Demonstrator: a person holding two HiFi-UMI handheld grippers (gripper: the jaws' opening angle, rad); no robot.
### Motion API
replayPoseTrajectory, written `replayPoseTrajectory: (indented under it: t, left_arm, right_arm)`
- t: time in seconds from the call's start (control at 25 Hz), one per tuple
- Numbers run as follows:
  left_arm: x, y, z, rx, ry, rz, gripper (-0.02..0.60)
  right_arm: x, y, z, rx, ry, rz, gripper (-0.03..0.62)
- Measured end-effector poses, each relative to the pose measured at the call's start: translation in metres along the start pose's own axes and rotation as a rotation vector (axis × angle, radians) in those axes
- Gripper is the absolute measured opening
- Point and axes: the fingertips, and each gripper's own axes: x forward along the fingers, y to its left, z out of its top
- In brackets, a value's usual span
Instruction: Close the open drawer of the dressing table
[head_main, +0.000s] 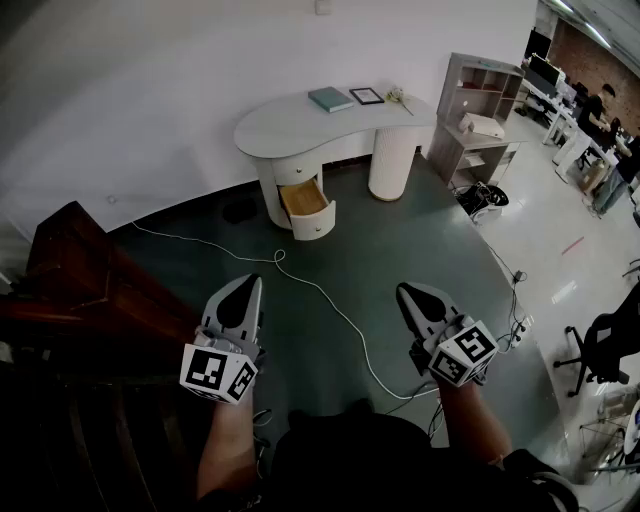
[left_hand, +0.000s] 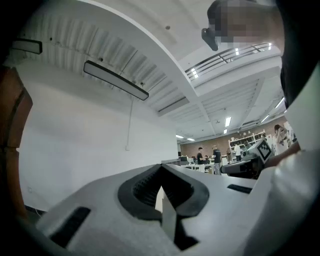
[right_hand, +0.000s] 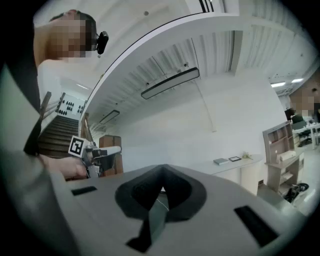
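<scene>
— Where are your claws?
— My left claw (head_main: 247, 283) and right claw (head_main: 406, 293) are both closed tight and empty. The open drawer (head_main: 305, 203) is far off at twelve o'clock, under the bench (head_main: 290, 122).
— How will it handle?
— I think stiff and light on its slides; I would push the flat front.

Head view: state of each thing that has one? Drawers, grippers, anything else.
lower drawer: pulled open, not yet closed
upper drawer: closed
left gripper: shut, empty
right gripper: shut, empty
book: closed, lying flat on the dressing table
</scene>
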Motion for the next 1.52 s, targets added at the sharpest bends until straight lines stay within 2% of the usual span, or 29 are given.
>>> replayPoseTrajectory:
  t: [0.16, 0.4, 0.72, 1.04, 1.28, 1.52]
  left_arm:
    - [0.005, -0.013, -0.009, 0.016, 0.041, -0.065, 0.005]
    - [0.013, -0.041, -0.025, -0.004, 0.111, -0.158, 0.005]
    - [0.031, -0.067, -0.059, -0.07, 0.188, -0.13, 0.005]
    - [0.055, -0.117, -0.083, -0.12, 0.226, -0.187, 0.005]
    - [0.081, -0.102, -0.086, -0.108, 0.211, -0.172, 0.006]
    - [0.123, -0.052, -0.1, -0.111, 0.183, -0.156, 0.006]
  right_arm:
    - [-0.006, -0.008, -0.004, -0.003, 0.005, -0.02, 0.002]
    - [-0.012, -0.018, -0.009, -0.001, 0.005, -0.02, 0.002]
    - [-0.043, -0.038, -0.019, 0.042, 0.01, 0.004, 0.002]
    - [-0.069, -0.065, -0.043, 0.116, 0.033, 0.034, 0.003]
    - [-0.051, -0.089, -0.052, 0.146, 0.064, 0.014, 0.003]
    - [0.001, -0.121, -0.052, 0.127, 0.099, -0.004, 0.005]
